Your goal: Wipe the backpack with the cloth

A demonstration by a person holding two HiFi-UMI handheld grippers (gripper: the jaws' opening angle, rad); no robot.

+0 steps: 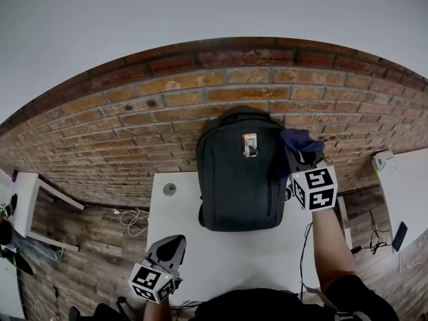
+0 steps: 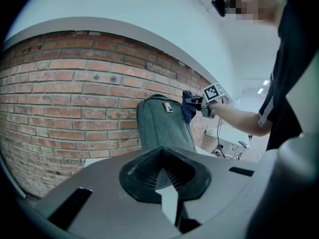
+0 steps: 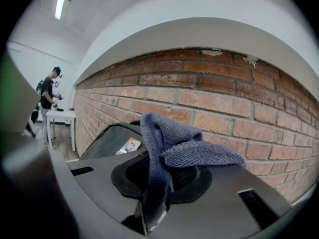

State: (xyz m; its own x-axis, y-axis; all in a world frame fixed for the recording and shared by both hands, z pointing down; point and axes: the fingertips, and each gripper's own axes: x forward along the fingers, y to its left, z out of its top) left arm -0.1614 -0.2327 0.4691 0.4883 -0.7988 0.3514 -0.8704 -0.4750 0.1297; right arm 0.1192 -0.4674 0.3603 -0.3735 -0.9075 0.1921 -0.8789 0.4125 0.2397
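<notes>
A dark grey backpack (image 1: 242, 169) stands upright on the white table (image 1: 221, 249), leaning against the brick wall, with a small tag (image 1: 249, 145) on its front. My right gripper (image 1: 301, 154) is at the backpack's upper right side, shut on a blue cloth (image 1: 301, 141). The cloth (image 3: 164, 151) bunches up out of the jaws in the right gripper view, with the backpack (image 3: 107, 141) just beyond on the left. My left gripper (image 1: 168, 247) is low at the table's front left, away from the backpack (image 2: 162, 123), its jaws shut with nothing in them.
A small round grey disc (image 1: 170, 188) lies on the table left of the backpack. Another white table (image 1: 408, 186) with a phone (image 1: 399, 236) stands at the right. Cables (image 1: 134, 216) hang at the table's left edge. A person (image 3: 49, 101) stands far off by a table.
</notes>
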